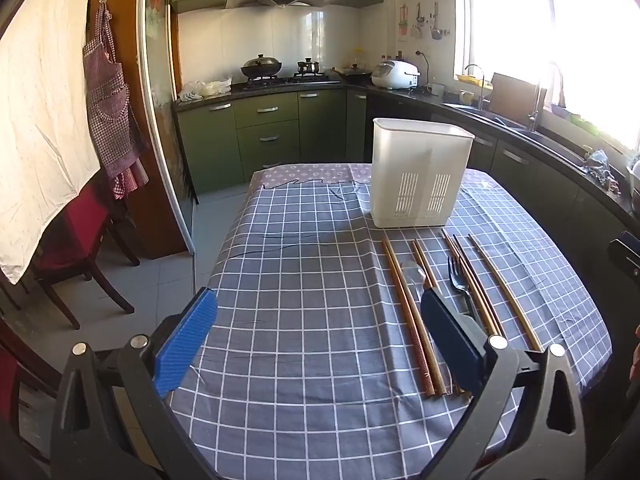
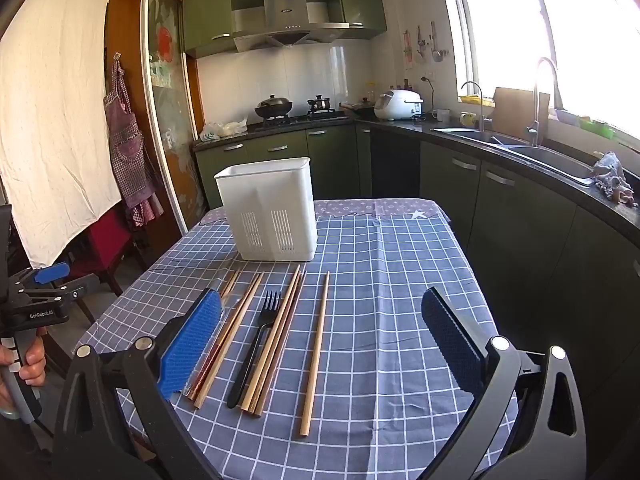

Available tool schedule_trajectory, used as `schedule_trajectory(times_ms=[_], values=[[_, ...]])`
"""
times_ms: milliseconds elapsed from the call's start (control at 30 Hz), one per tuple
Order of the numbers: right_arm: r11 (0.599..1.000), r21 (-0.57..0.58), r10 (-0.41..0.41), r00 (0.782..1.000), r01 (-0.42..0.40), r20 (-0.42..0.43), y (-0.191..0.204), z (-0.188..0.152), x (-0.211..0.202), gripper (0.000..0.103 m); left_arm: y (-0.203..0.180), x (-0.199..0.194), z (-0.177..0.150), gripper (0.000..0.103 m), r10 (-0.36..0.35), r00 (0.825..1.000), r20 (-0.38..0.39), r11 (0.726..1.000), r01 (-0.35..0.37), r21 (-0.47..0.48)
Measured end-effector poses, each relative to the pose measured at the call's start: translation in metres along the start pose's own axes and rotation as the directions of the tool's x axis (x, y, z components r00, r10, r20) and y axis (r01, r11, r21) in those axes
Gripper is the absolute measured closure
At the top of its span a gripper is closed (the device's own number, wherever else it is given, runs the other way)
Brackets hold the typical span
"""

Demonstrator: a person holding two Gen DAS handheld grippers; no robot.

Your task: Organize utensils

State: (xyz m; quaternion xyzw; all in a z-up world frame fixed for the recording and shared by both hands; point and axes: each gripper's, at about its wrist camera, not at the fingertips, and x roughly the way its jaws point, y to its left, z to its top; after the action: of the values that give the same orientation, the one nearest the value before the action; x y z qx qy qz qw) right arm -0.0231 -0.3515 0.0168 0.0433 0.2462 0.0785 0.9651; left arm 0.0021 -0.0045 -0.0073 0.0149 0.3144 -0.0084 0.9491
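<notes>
Holder at the back, utensils laid in front of it on the worktop [image 2: 400, 320].

The holder [image 2: 269, 210] stands upright toward the far end of the worktop. Before it, the chopsticks [image 2: 316, 350] lie side by side, running front to back, with the fork [image 2: 256, 344] among them and a spoon [image 1: 414, 274] between the left pairs. One chopstick lies apart at the right. Beyond the far edge a stove [image 2: 298, 118] sits on the back counter; a sink [image 2: 520, 148] lies to the right, a chair [image 1: 80, 240] to the left.
</notes>
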Motion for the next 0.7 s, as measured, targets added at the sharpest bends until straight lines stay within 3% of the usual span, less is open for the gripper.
schedule_trajectory(times_ms=[700], values=[[1.000, 0.008, -0.008, 1.000, 0.007, 0.010, -0.0024, 0.0014, -0.0052, 0.004, 0.0048, -0.0029, 0.0014, 0.006, -0.013, 1.000, -0.005, 1.000, 0.013, 0.002]])
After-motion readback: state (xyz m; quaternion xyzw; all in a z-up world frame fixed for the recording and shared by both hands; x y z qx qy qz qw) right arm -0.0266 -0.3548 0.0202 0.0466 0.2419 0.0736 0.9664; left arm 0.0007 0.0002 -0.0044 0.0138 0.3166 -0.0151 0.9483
